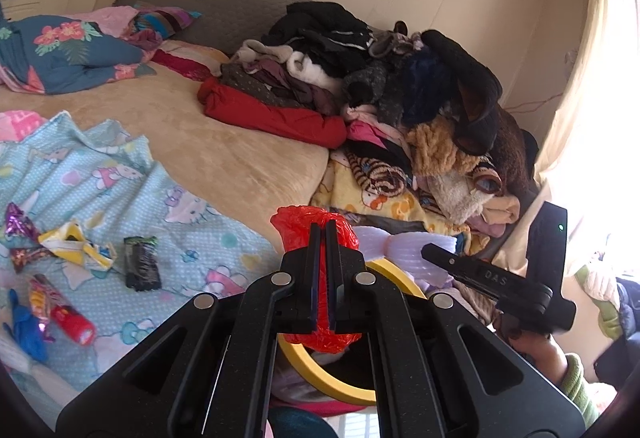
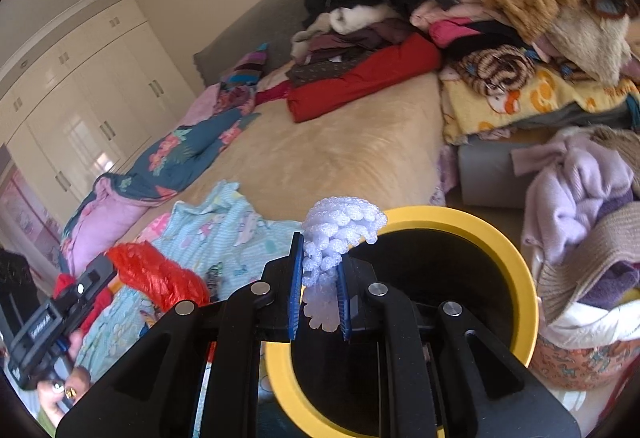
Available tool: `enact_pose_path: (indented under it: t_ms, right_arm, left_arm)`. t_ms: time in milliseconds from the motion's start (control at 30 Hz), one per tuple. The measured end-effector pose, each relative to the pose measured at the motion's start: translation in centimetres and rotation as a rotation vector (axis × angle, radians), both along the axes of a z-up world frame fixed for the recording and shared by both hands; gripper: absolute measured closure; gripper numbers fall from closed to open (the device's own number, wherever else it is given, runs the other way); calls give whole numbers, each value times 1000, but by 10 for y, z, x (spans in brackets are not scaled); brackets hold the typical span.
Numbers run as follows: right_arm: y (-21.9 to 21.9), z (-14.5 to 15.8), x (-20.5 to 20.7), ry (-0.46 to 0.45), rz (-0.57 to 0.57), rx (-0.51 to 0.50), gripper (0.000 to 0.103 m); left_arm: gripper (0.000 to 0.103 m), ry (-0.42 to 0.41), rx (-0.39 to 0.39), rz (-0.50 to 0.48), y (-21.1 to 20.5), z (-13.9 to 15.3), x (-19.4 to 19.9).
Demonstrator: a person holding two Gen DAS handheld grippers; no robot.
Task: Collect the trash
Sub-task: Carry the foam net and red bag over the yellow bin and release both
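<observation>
Two grippers each clamp one piece of trash at the yellow-rimmed bin (image 2: 516, 258). Left gripper (image 1: 325, 230) is closed tight on a crumpled red plastic bag (image 1: 298, 216), whose long axis runs along the fingers, over the bin's rim. Right gripper (image 2: 320, 258) is closed on white foam netting (image 2: 340, 226), which stands upright, fanning toward the bin's mouth. More wrappers (image 1: 76, 250) lie on the bed (image 1: 240, 158).
</observation>
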State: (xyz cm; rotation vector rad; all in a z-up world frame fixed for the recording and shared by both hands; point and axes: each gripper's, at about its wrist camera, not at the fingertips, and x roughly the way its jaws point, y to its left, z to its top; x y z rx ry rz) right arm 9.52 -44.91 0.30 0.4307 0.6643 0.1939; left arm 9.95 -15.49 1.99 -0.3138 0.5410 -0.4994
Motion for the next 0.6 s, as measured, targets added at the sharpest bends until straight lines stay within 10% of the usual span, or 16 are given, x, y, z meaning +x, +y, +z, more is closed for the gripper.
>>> enact_pose_path:
  t_ms: [600]
  right_arm:
    - [-40,-40,8,157,-84,32,87]
  left_arm:
    - [103,62,61,-107,-61,-49,11]
